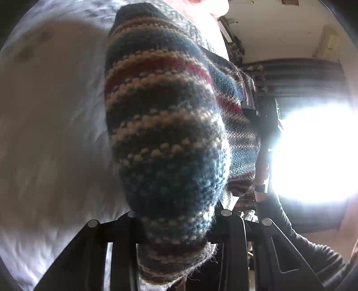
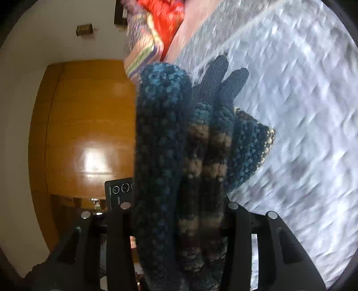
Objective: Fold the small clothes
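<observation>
A striped knitted cloth (image 1: 165, 125) in blue, tan, brown and red fills the left wrist view. It hangs in the air over a pale bedspread (image 1: 56, 112). My left gripper (image 1: 179, 223) is shut on its near end. The far end runs to my right gripper's dark body (image 1: 266, 125), which a hand (image 1: 261, 170) holds. In the right wrist view the same cloth (image 2: 165, 145) is bunched between the fingers of my right gripper (image 2: 179, 206), which is shut on it. A dark blue knit glove (image 2: 221, 76) shows behind the cloth.
A grey quilted bedspread (image 2: 290, 112) covers the right side. A wooden wardrobe (image 2: 85, 125) stands at the left, with a black device (image 2: 118, 190) before it. Red fabric (image 2: 165, 20) and a striped pillow edge (image 2: 143, 53) lie at the top. A bright window (image 1: 313, 152) glares.
</observation>
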